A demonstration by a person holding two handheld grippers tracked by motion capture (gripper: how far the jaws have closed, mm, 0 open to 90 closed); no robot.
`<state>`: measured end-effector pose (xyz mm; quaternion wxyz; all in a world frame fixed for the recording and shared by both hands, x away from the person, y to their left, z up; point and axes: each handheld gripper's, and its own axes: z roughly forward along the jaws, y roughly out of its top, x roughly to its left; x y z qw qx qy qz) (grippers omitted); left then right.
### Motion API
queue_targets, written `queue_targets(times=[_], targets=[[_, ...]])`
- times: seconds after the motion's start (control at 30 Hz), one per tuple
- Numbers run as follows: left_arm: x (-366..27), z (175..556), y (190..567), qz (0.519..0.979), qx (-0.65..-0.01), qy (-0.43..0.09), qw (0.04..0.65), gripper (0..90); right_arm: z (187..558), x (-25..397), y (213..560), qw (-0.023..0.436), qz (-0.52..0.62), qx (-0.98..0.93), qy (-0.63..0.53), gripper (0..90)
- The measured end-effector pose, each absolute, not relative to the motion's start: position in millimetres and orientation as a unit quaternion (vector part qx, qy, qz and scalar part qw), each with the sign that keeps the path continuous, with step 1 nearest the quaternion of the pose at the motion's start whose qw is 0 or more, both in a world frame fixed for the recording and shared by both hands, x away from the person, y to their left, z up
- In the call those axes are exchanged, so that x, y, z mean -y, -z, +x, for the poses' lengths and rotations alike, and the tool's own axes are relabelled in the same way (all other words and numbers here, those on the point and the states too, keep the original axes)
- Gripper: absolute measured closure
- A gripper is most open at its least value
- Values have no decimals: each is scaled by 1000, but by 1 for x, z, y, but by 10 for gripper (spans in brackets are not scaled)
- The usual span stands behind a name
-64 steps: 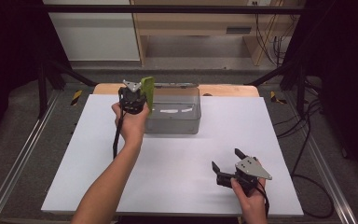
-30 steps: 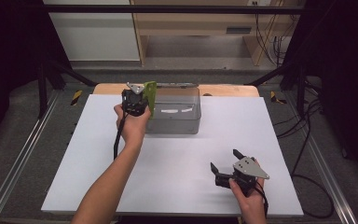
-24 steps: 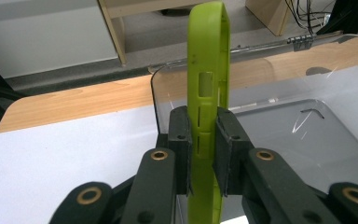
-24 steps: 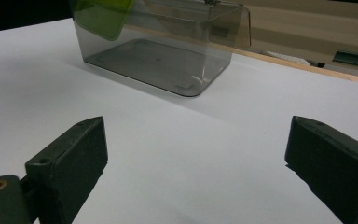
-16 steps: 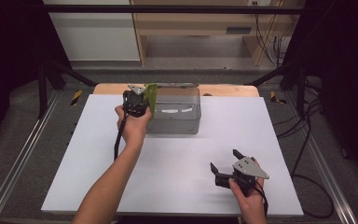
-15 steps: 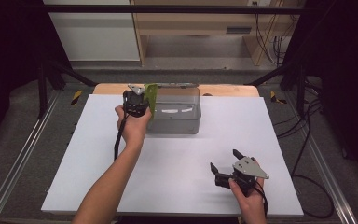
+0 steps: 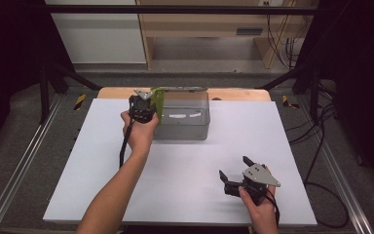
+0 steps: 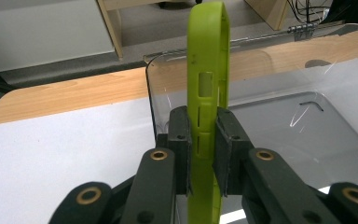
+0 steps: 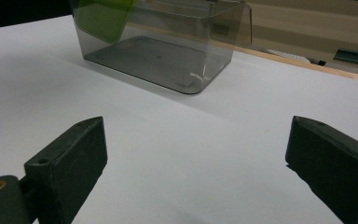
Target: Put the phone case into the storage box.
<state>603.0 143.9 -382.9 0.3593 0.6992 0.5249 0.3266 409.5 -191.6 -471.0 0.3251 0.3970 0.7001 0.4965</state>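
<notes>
A lime-green phone case (image 8: 208,84) stands on edge between the jaws of my left gripper (image 8: 201,140), which is shut on it. In the high view the green case (image 7: 158,104) hangs at the left rim of a clear grey plastic bin (image 7: 185,117), with the left gripper (image 7: 148,105) just beside that rim. The right gripper view has the case's lower corner (image 9: 103,17) inside the bin's left wall (image 9: 168,46). My right gripper (image 7: 233,173) rests low near the table's front right, jaws wide open (image 9: 196,158) and holding nothing.
A white sheet (image 7: 78,165) covers the table, with a wooden edge (image 7: 112,92) along its back. Metal rails (image 7: 19,161) run down both sides and cables (image 7: 316,146) trail at the right.
My left gripper has carried the green case a little to the right and lower, from beside the bin's left wall to its rim. The right gripper has stayed put.
</notes>
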Motion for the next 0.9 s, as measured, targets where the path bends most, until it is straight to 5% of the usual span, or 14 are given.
queue_targets(times=[0.9], targets=[[-145, 607, 387, 695, -547, -305, 353, 781, 410, 191, 472, 325, 399, -703, -491, 57]])
